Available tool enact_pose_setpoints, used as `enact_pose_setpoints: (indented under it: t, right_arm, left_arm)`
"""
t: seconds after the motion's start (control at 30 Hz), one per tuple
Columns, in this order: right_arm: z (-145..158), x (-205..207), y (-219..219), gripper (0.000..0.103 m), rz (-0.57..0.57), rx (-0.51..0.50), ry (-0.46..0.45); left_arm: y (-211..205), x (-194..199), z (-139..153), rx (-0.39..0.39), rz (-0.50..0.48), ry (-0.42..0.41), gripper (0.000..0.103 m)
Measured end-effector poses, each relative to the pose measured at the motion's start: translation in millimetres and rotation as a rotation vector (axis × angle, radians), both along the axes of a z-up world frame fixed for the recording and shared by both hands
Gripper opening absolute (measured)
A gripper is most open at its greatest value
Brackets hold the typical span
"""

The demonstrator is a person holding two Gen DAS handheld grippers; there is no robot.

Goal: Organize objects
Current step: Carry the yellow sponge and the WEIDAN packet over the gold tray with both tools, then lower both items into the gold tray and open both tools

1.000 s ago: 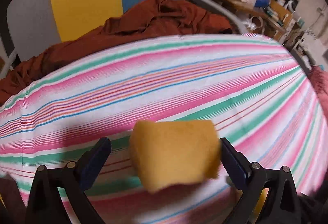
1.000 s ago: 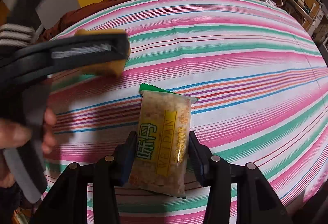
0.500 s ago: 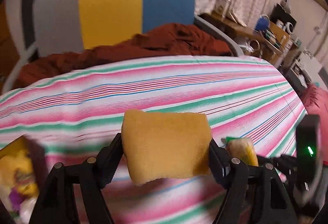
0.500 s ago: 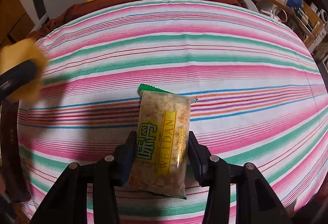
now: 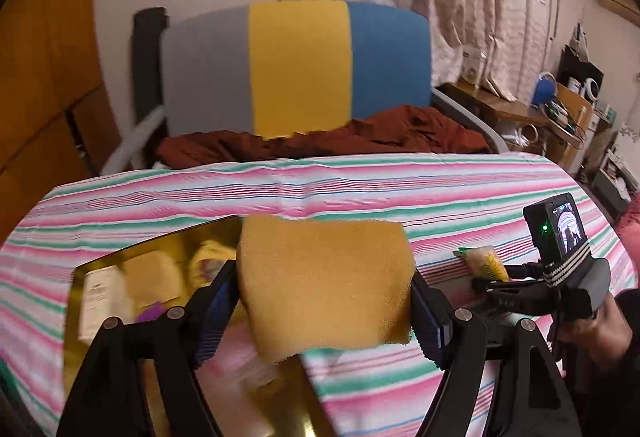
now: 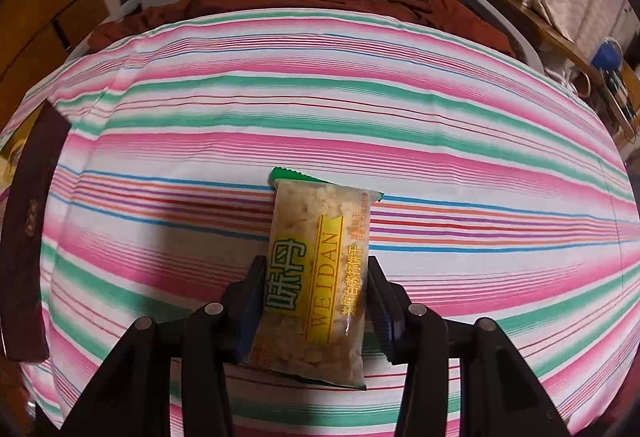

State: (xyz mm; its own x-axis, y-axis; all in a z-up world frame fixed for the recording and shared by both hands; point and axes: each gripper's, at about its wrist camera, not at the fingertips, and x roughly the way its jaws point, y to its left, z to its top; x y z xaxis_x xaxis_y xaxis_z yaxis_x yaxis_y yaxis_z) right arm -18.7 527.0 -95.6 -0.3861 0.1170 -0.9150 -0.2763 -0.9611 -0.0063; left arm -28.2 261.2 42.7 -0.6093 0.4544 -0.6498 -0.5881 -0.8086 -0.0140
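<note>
The left gripper (image 5: 324, 301) is squeezing a yellow sponge (image 5: 324, 281) above a gold box (image 5: 120, 277), while the right gripper (image 6: 316, 301) is clamping a snack packet (image 6: 316, 277) over the striped cloth (image 6: 360, 117).

Two close wrist views (forward-down) over one striped cloth (image 5: 360, 181).

Warm, dim indoor light, orange cast. Strong fisheye bend; black vignette at corners. Striped cloth (image 6: 400, 109) bulges, stripes curve. Soft shadow left of snack packet (image 6: 316, 277). Gold box (image 5: 132, 293) motion-blurred with glare; sponge (image 5: 324, 281) edges soft. Right-wrist view sharper.
</note>
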Motion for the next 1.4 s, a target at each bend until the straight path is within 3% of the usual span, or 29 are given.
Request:
enact_pose_setpoints:
  t: [0.3,0.47,0.77,0.97,1.03,1.3,1.4]
  right_arm:
    - [2.4,11.1,-23.5,0.046,0.031,-0.023,0.023]
    - [5.4,-3.7,-70.5,0.046,0.064,-0.076,0.065]
    - [77.0,0.1,-165.5,0.046,0.241,-0.174,0.236]
    - [97.6,-18.5,-235.7,0.046,0.404,-0.203,0.266]
    - [94.3,-28.1,-255.7,0.046,0.443,-0.210,0.250]
    - [75.2,-65.3,-304.9,0.046,0.503,-0.206,0.181]
    - [66.0,-75.0,-315.3,0.046,0.512,-0.193,0.155]
  left_arm:
    - [-80.9,1.6,-5.5,0.011,0.108,0.002,0.079]
    - [-132.6,-10.3,-21.5,0.042,0.212,-0.050,0.079]
    - [-213.1,-29.0,-53.9,0.087,0.390,-0.128,0.079]
    - [-220.9,-28.1,-72.2,0.098,0.392,-0.176,0.080]
    - [-218.7,-26.6,-75.7,0.090,0.382,-0.171,0.081]
    - [-221.2,-32.1,-77.2,0.078,0.396,-0.168,0.102]
    - [-226.7,-30.7,-73.5,0.069,0.411,-0.159,0.103]
